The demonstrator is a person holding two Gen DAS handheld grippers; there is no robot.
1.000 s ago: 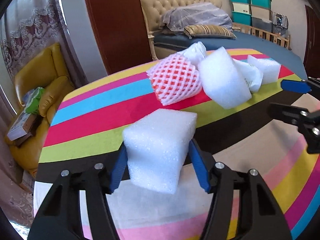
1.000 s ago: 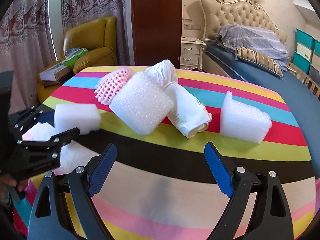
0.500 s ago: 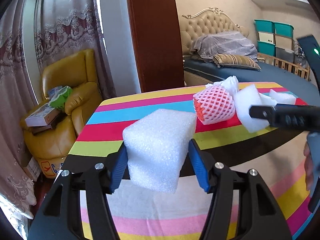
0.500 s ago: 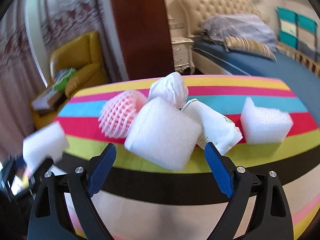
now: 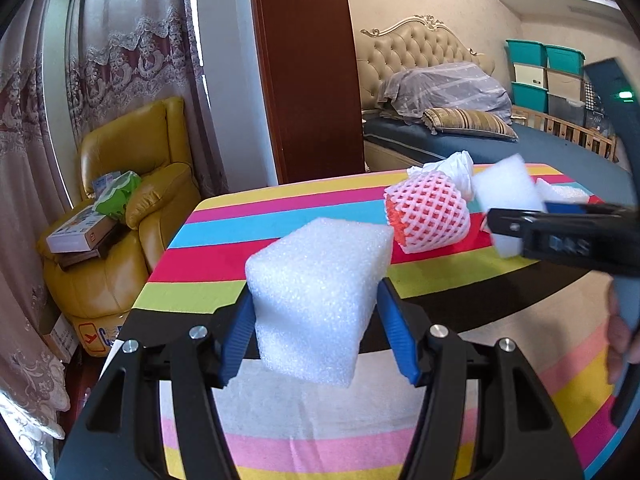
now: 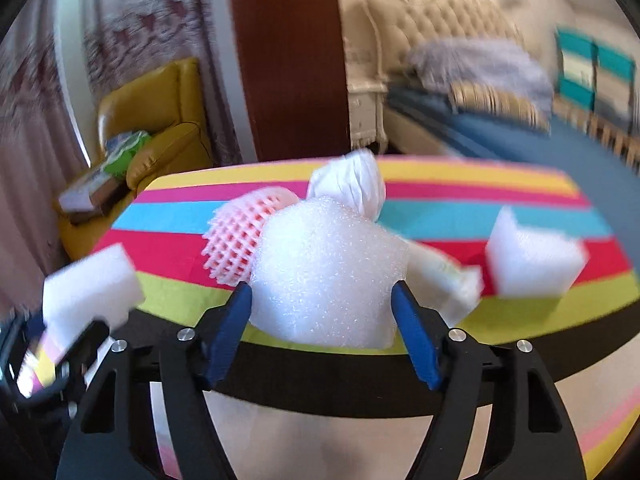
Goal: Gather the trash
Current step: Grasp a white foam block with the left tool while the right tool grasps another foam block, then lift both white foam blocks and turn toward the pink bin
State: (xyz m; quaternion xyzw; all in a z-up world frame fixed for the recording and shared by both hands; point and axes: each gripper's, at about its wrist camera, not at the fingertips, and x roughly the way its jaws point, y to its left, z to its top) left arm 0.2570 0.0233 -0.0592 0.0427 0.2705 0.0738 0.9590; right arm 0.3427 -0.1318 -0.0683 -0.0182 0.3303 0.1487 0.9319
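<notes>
— What's changed over there?
— The right gripper (image 6: 322, 312) has come forward and narrowed; its blue fingers (image 6: 416, 344) now press a white foam chunk (image 6: 328, 272) from both sides, just in front of the pink foam fruit net (image 6: 240, 240) and knotted plastic bag (image 6: 352, 184).
— And the left gripper (image 5: 316, 332)?
— Still clamped on its foam block (image 5: 316, 300), held above the striped worktop (image 5: 248, 232). Another foam piece (image 6: 532, 260) lies to the right.

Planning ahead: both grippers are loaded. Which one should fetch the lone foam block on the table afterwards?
Right. The far block lies right of the chunk that the right gripper grips. The left gripper, holding its own block, hangs over the table's opposite end, beyond the net.
</notes>
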